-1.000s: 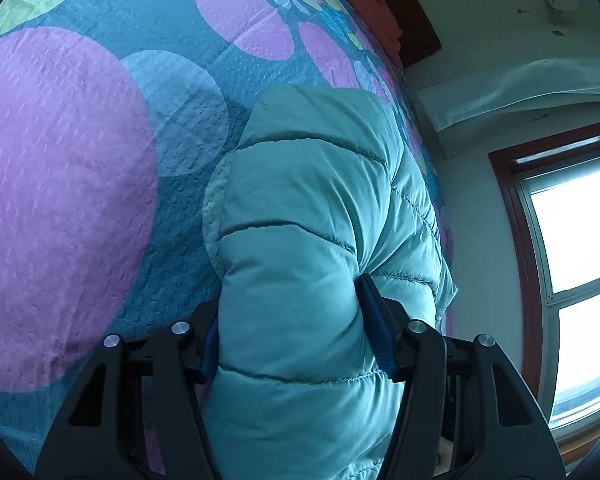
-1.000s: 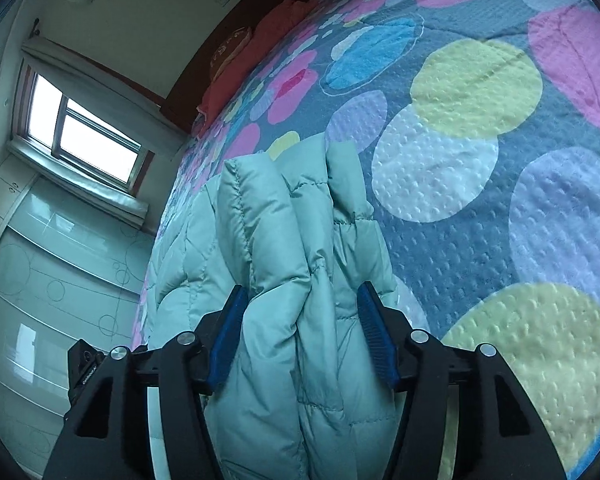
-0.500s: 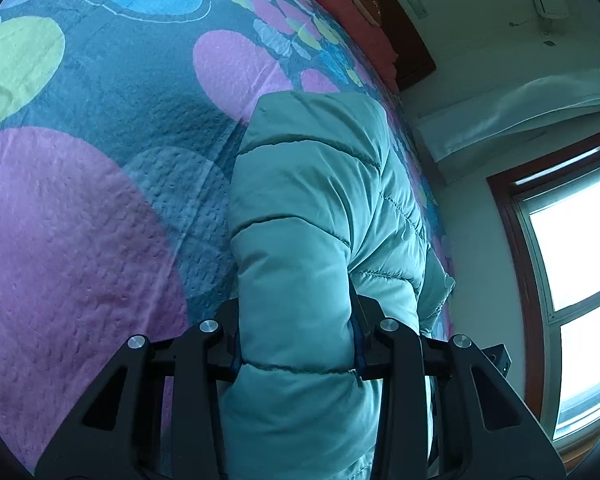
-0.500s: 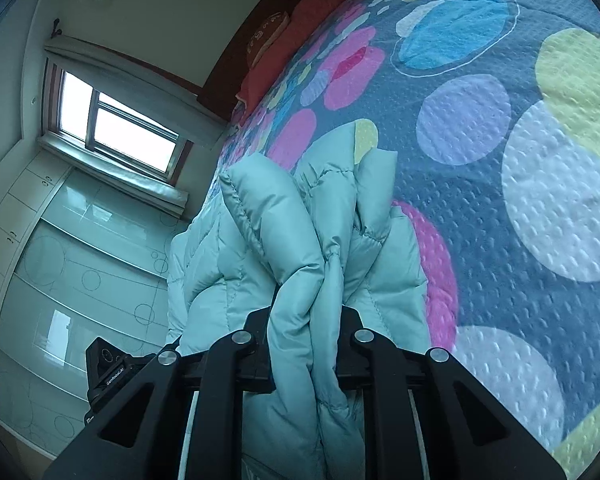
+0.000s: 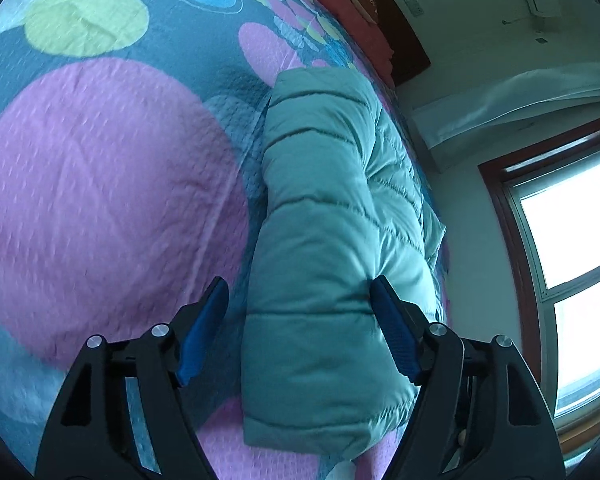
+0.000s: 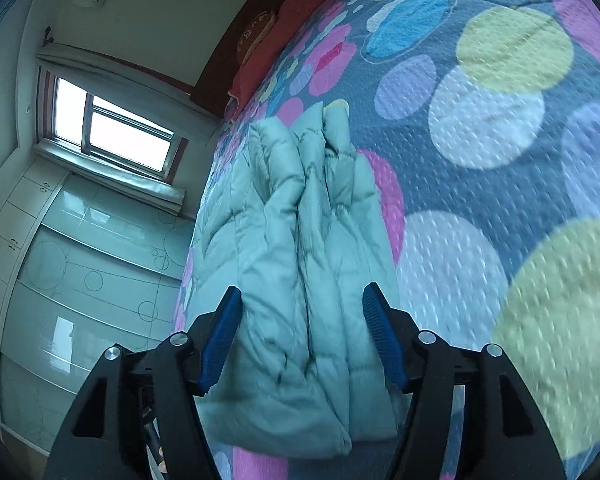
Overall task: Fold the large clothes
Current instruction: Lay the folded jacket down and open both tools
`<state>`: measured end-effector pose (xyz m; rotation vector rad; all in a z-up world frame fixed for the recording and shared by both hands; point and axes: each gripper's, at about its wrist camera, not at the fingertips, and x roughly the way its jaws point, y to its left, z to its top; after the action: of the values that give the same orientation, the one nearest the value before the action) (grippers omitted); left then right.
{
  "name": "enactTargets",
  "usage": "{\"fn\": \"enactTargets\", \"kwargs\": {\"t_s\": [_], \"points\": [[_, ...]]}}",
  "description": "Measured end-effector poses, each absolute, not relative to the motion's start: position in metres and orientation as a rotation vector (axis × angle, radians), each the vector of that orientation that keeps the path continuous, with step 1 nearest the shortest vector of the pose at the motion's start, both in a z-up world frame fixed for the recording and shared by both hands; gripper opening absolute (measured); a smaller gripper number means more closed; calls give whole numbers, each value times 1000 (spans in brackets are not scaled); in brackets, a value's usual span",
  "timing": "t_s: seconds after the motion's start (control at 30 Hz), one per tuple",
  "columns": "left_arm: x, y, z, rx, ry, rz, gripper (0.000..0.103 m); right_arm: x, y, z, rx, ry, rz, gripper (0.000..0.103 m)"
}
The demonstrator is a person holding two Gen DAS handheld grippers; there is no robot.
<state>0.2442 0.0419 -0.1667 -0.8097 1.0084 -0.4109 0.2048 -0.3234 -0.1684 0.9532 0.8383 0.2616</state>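
A teal quilted puffer jacket [image 5: 332, 216] lies folded into a long bundle on the bed. My left gripper [image 5: 300, 332] is open, its blue pads on either side of the bundle's near end; the right pad touches the fabric, the left pad stands apart. In the right wrist view the same jacket [image 6: 304, 280] shows as several stacked folds. My right gripper [image 6: 302, 340] is open astride its near end, both pads beside the fabric without pinching it.
The bedspread [image 5: 100, 184] is blue with big pink, green and pale circles [image 6: 520, 92]. Red pillows [image 6: 276, 36] and a dark headboard lie at the far end. A window [image 5: 572, 264] and wall stand beside the bed; a glass-fronted wardrobe [image 6: 80, 280] is at left.
Both grippers were shut on the jacket half a second ago and have now opened, letting the bundle rest on the bed. Both have drawn back slightly.
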Motion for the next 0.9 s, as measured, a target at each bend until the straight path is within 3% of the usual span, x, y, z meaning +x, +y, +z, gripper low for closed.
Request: {"fn": "enactTargets", "kwargs": {"t_s": [0.1, 0.13, 0.2, 0.23, 0.3, 0.37, 0.67, 0.73, 0.9], "points": [[239, 40, -176, -855, 1017, -429, 73, 195, -321, -185, 1000, 851, 260, 65], [238, 39, -177, -879, 1020, -437, 62, 194, -320, -188, 1023, 844, 263, 65], [236, 38, -173, -886, 1020, -449, 53, 196, -316, -186, 1020, 845, 286, 62], [234, 37, -168, -868, 1016, -449, 48, 195, -314, -184, 1019, 848, 290, 55], [230, 37, -161, -853, 1015, -448, 45, 190, -311, -180, 1055, 845, 326, 29], [221, 41, -160, -839, 1009, -442, 44, 183, -307, -178, 1063, 843, 334, 26], [223, 38, -167, -750, 1008, -423, 47, 185, -305, -197, 1080, 869, 339, 24], [223, 38, -166, -734, 1008, -407, 57, 184, -308, -197, 1086, 869, 340, 26], [213, 42, -166, -740, 1006, -382, 65, 175, -318, -197, 1089, 867, 321, 37]]}}
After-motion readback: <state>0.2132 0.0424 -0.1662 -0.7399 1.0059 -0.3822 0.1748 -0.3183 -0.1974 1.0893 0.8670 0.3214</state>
